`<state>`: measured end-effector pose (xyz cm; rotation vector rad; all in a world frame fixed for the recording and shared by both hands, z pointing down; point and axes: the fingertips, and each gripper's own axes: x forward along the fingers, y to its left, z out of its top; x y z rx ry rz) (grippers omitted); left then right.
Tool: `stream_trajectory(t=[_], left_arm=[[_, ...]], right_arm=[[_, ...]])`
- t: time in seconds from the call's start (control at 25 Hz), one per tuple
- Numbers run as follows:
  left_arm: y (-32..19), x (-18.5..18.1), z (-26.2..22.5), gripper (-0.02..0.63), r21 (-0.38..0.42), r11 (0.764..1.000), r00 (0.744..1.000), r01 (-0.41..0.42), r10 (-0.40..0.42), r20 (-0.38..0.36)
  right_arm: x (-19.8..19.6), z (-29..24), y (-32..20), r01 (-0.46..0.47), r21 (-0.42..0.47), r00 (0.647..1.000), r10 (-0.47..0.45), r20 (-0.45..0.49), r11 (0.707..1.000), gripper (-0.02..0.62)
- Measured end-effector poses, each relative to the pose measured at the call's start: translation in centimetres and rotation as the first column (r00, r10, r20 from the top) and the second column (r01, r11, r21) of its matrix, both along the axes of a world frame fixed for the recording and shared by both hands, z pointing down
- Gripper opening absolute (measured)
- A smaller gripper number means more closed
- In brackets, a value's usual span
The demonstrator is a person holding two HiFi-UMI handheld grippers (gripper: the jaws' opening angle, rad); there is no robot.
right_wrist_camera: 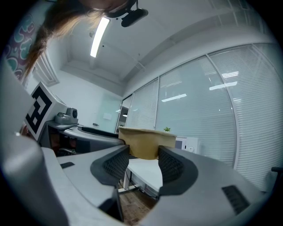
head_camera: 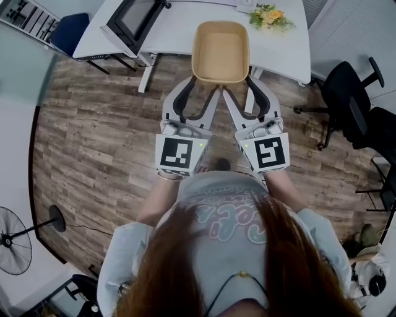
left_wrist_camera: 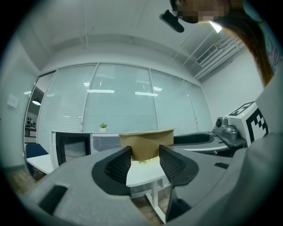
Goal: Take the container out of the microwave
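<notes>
Head view alone gives the layout: 1 tan container (head_camera: pixel 221 52) held over the near part of the white table (head_camera: pixel 179 34), well apart from 1 microwave (head_camera: pixel 133 18) w/ door open at back left, & 1 bunch of flowers (head_camera: pixel 270 17). Gripper views show only the container's side wall, and only the left one catches the microwave. 2 grippers, left gripper (head_camera: pixel 203 88) & right gripper (head_camera: pixel 240 88), side by side: each w/ jaws about mid-width, pads clamped on the container's near side.
</notes>
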<state>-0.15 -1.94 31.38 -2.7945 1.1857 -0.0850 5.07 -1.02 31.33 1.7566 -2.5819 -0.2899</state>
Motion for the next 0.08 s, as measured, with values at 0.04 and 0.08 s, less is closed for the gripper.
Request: stream_trajectory(t=[0.04,0.08], left_arm=[[-0.01,0.10,0.02,0.193,-0.001,1.000,1.000,-0.001,0.001,0.002],[-0.01,0.19,0.05,0.193,-0.002,1.000,1.000,-0.002,0.002,0.003]], right_arm=[[0.09,0.02,0.00,0.000,0.000,1.000,0.000,0.001,1.000,0.202],[0.19,0.03,0.00,-0.001,0.000,1.000,0.001,0.003,1.000,0.202]])
